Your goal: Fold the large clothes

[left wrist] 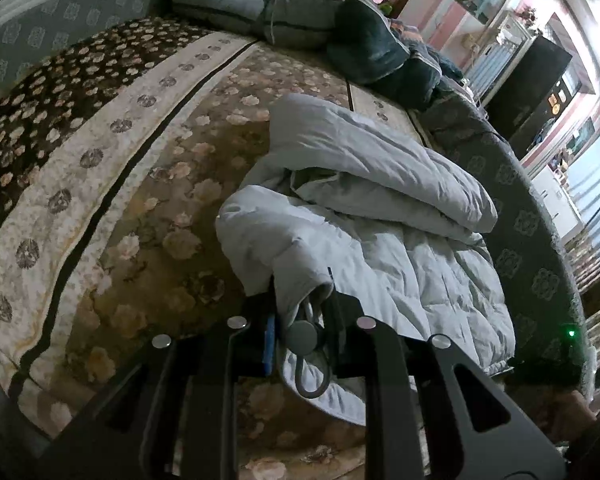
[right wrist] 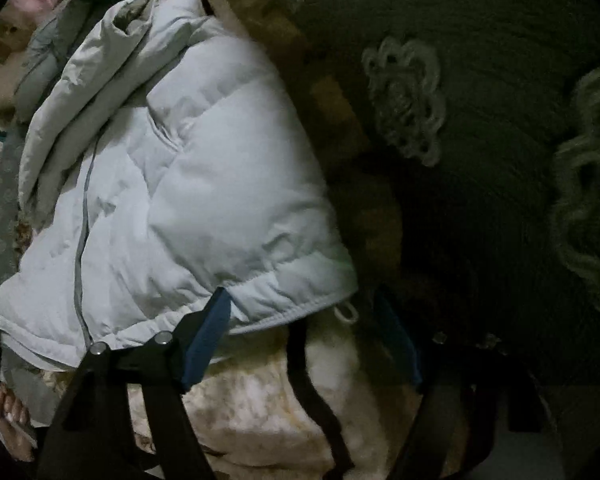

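Your left gripper (left wrist: 300,312) jaws pinched the puffer jacket (left wrist: 380,208) hem; right gripper (right wrist: 300,344) jaws wide. Jacket part-folded near bed (left wrist: 100,160) edge, approx halfway.

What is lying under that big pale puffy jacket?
The pale puffy jacket lies on a floral bedspread, which shows all around it. Whatever sits directly beneath the jacket's bulk is covered.

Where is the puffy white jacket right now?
The jacket lies bunched on the flowered blanket near the bed's right edge in the left wrist view, its hem pinched in the left gripper; the open right gripper sits at its hem.
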### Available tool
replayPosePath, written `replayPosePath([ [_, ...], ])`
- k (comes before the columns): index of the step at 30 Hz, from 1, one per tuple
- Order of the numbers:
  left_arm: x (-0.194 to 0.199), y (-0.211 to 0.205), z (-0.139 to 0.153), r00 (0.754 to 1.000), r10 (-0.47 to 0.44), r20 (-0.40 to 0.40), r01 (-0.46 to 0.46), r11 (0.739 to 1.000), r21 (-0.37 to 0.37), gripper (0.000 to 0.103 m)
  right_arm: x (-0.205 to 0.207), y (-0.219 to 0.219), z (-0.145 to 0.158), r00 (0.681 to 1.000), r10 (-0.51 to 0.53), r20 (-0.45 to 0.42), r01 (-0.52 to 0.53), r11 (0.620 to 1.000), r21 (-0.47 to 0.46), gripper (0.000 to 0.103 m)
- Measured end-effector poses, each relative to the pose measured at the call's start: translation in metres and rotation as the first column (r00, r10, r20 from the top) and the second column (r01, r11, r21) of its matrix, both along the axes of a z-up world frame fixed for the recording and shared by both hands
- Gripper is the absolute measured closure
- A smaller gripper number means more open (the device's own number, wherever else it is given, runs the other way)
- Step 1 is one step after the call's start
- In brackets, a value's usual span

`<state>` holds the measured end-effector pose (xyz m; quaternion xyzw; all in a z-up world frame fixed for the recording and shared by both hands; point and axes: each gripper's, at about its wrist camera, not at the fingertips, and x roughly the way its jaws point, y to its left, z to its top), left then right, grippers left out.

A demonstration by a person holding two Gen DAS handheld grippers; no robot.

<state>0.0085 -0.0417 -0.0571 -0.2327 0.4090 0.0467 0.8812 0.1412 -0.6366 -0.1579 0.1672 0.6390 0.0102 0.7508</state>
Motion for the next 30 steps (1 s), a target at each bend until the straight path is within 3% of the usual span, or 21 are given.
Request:
replayPosePath([
  [4, -0.002, 0.007, -0.003, 1.000, 0.009, 0.005, -0.009, 0.998, -0.057, 0.084, -0.006, 0.017, 0.029, 0.999, 0.038, 0.025, -0.037, 0.999, -0.039, 0.027],
  [6, -0.001, 0.005, -0.002, 1.000, -0.001, 0.008, 0.001, 0.999, -0.049, 0.084, -0.012, 0.026, 0.045, 0.998, 0.059, 0.032, -0.056, 0.995, -0.080, 0.027],
  [10, -0.001, 0.003, -0.003, 1.000, 0.000, 0.003, 0.000, 0.999, -0.044, 0.084, -0.021, 0.034, 0.077, 0.997, 0.023, 0.067, -0.016, 0.995, -0.103, 0.026],
  [13, -0.006, 0.004, -0.006, 1.000, 0.011, -0.003, -0.011, 0.998, -0.064, 0.083, -0.023, 0.040, 0.088, 0.995, 0.003, 0.101, 0.004, 0.997, -0.072, 0.026],
  [25, -0.009, 0.006, -0.015, 0.999, -0.022, -0.028, 0.021, 0.999, -0.034, 0.083, -0.030, 0.011, 0.073, 0.994, -0.050, 0.096, 0.060, 0.993, -0.098, 0.026],
  [30, -0.007, 0.004, -0.014, 0.999, -0.026, -0.024, 0.026, 0.999, -0.026, 0.083, -0.026, 0.028, 0.061, 0.996, 0.046, 0.077, -0.036, 0.992, -0.119, 0.026],
])
